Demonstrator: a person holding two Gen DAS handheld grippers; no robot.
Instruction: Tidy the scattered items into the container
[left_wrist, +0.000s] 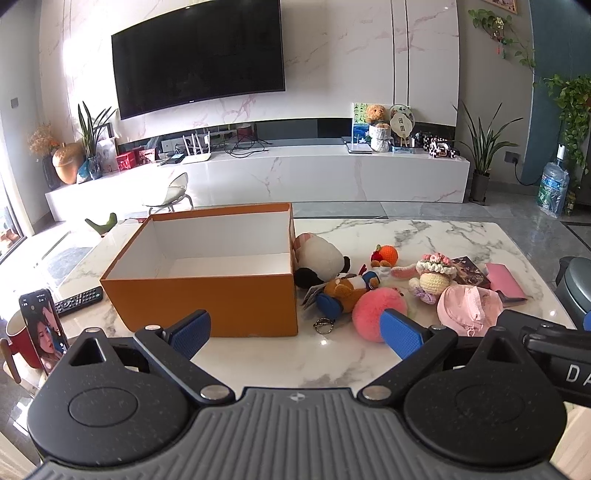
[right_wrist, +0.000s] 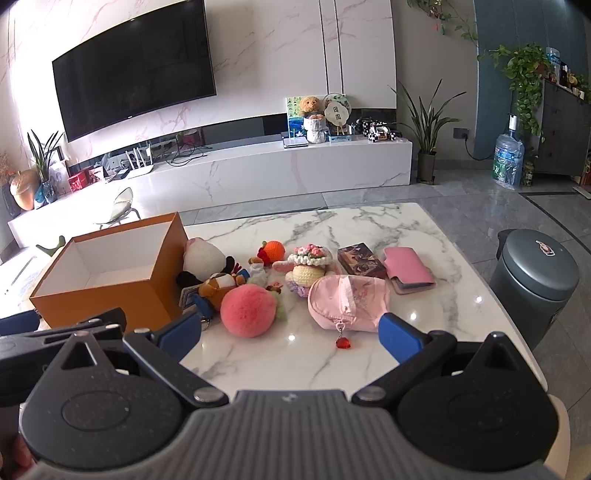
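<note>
- We hold our left gripper (left_wrist: 295, 334) with jaws apart, the orange box (left_wrist: 207, 301) just ahead
- Our right gripper (right_wrist: 290, 334) gapes too, the pink pouch (right_wrist: 347, 301) beyond its jaws

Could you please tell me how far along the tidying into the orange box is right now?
Nothing looks done: the orange box shows only its bare white inside. Nothing is in hand: the left tongs and right tongs are open and hold nothing. Left on the marble table: the pink pompom, pink pouch, panda plush, crochet doll, card holder and the smaller toys.
</note>
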